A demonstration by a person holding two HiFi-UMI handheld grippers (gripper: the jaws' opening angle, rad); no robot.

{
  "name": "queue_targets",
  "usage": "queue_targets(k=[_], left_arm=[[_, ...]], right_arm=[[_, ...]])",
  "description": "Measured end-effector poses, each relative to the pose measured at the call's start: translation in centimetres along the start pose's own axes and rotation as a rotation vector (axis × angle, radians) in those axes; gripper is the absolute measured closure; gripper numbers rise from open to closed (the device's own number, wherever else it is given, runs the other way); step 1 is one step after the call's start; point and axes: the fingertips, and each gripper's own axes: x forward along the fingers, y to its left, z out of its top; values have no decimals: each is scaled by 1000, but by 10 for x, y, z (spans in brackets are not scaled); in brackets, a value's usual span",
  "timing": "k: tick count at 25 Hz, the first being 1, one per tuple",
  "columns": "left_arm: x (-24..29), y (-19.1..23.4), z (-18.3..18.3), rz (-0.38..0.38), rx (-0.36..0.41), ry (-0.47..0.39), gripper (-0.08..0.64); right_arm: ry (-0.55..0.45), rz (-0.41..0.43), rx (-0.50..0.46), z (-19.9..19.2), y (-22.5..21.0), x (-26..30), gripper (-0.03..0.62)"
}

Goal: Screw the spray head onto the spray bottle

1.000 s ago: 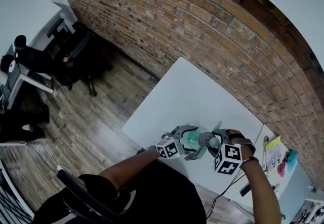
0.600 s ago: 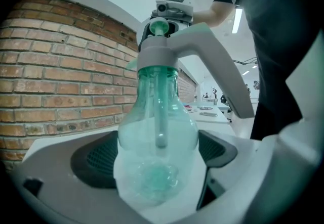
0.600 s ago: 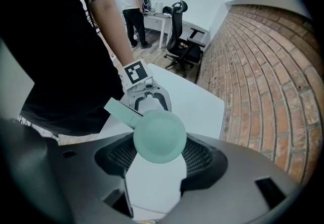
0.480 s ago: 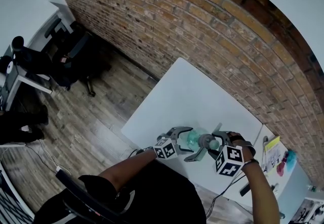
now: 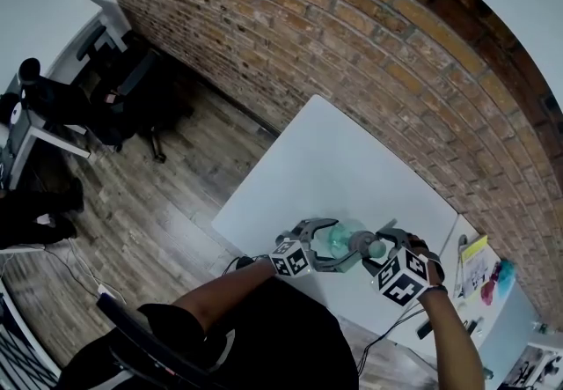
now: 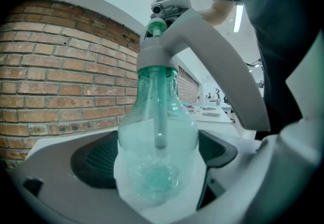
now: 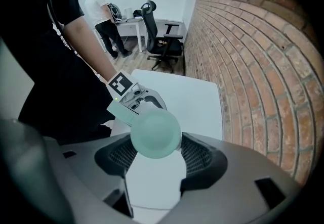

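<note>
Shifted slightly rightward, the right gripper [image 5: 376, 249] clamps the round green spray head [image 7: 155, 133] seated on the clear, bulbous plastic bottle [image 6: 157, 142]. The left gripper [image 5: 324, 244] grips that bottle above the smooth white table [image 5: 334, 159], with a rough brick wall [image 5: 352, 36] behind.

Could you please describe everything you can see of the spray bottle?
The spray bottle is a translucent teal plastic bulb with a narrow neck and a moulded, flower-shaped base. The left gripper clamps its body, holding it over the near edge of the white table. The grey spray head sits on its neck, its dip tube running inside, and the right gripper grips that head.
</note>
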Motion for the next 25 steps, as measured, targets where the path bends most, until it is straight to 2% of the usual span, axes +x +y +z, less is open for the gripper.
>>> queue_targets(k=[9,12,15,18,23,25], left_arm=[[-1,0,0,10,-3,1,80],[-1,1,1,10,3,-2,80],[-1,1,-1,12,5,6,80],[0,1,-2,18,9,19,80],[-3,0,-3,13,19,28,80],[-3,2,-3,16,17,28,80]], right_arm=[[-36,-36,260,0,-2,-3,316],[-26,-56,297,-1,-2,-3,316],[-20,-70,273,-1,-2,-1,316],[-33,-93,142,1,1,0,314],[20,-155,-322,10,9,-3,314],[50,-144,-454,12,11,-1,314]])
